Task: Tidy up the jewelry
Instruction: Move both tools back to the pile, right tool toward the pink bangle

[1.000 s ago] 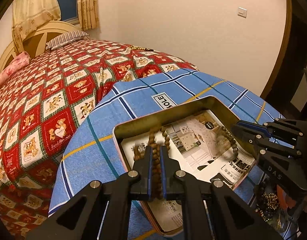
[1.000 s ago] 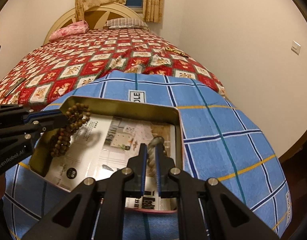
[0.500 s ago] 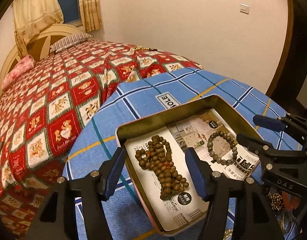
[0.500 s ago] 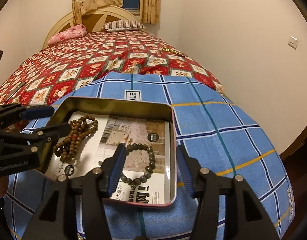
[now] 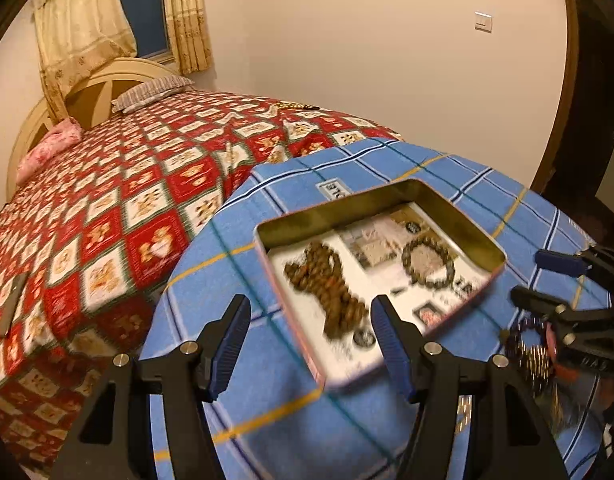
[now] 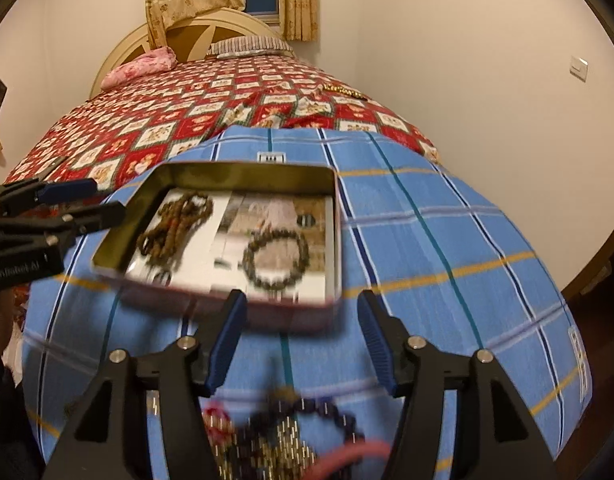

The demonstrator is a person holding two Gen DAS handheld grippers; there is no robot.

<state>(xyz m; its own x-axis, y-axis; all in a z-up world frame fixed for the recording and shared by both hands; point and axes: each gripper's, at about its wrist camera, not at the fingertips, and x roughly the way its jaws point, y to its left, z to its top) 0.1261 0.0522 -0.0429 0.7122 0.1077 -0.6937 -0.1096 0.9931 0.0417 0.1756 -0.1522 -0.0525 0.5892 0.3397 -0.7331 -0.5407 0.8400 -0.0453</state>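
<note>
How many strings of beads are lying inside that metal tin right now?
2: a bunched brown bead strand in the tin's left half, and a round bead bracelet on its right. More jewelry lies outside, nearer the cameras.

One tin (image 6: 243, 174) on one blue plaid cloth (image 6: 447, 248), lined with one printed sheet (image 6: 227, 248). Two bead pieces inside: one brown bead strand (image 6: 175, 224) bunched at the left, one grey bead bracelet (image 6: 275, 259) in a ring at the right, apart from each other. One tangled heap of jewelry (image 6: 275, 436) on the cloth outside the tin, pieces too blurred to count. Two tongs: left tongs (image 5: 309, 344) and right tongs (image 6: 301, 344), two blue-padded fingers each, spread wide. One bed (image 6: 187, 112), two pillows: one striped pillow (image 6: 249, 46), one pink pillow (image 6: 141, 68).
</note>
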